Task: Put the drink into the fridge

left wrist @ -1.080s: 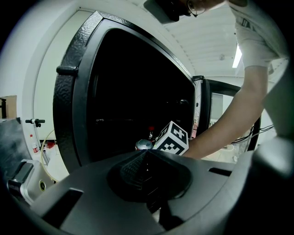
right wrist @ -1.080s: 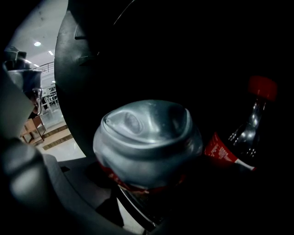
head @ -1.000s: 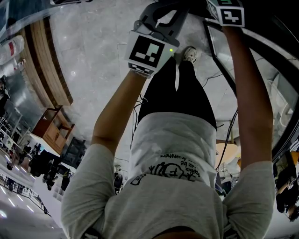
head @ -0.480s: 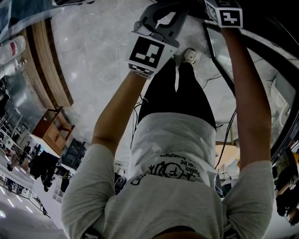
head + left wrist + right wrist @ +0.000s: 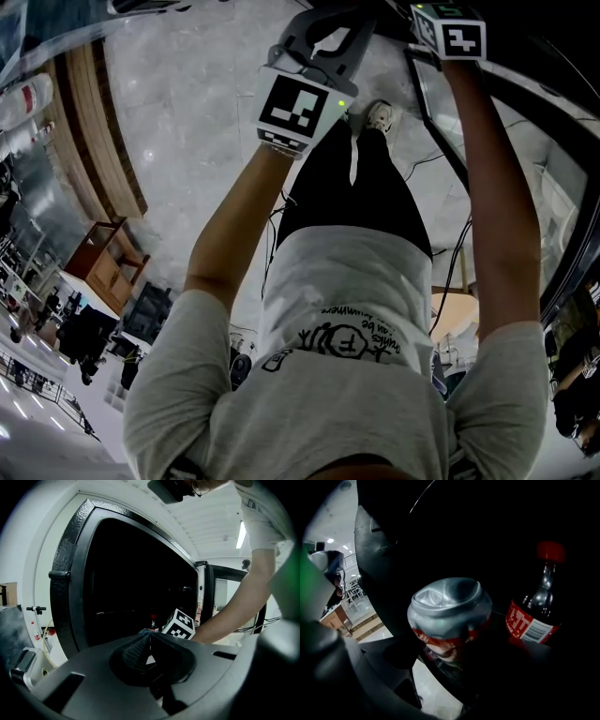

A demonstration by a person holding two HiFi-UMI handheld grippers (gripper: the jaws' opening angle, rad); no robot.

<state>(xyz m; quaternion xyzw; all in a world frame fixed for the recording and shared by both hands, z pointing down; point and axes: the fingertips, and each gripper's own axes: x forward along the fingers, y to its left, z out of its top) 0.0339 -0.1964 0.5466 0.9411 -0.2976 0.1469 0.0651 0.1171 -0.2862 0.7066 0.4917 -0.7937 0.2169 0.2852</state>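
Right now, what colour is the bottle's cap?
Red; the cap shows best in the right gripper view.

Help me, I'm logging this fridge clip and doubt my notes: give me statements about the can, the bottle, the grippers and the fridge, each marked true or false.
1. A red-capped bottle stands beside the can. True.
2. The left gripper holds the can. False: its jaws are together on nothing.
3. The right gripper is shut and empty. False: its jaws have just been opening and stand wide, with the can between them.
4. The can is silver on top with red below. True.
5. The fridge is closed. False: it is open, and the person's right arm reaches in.
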